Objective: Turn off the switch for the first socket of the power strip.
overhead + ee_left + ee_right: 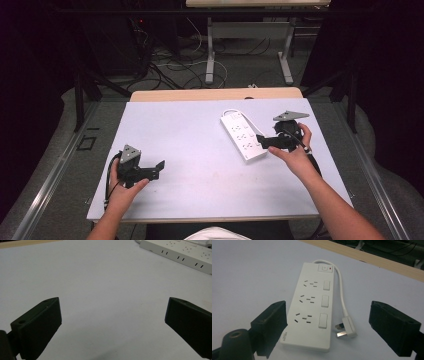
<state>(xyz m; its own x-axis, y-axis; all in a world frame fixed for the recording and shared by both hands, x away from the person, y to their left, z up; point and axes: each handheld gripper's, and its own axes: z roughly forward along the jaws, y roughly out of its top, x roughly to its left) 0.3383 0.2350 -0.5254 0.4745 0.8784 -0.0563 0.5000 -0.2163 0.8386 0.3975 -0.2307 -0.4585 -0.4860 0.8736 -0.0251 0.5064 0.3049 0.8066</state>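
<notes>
A white power strip (243, 136) with three sockets, three switches and a red-lit button lies flat on the white tabletop (200, 150), right of centre. Its white cable (341, 287) curls along one side and ends in a plug (346, 328) lying beside the strip's near end. My right gripper (261, 141) hovers at that near end, open; in the right gripper view (328, 312) the strip (312, 305) and plug sit between the jaws, untouched. My left gripper (159, 169) rests at the front left, open and empty (113, 322), with the strip (180, 252) far off.
A wooden table edge (215, 94) shows behind the white top. Beyond it, on the floor, are tangled cables (170, 65) and the metal legs of another desk (210, 55). Bare tabletop lies between the two grippers.
</notes>
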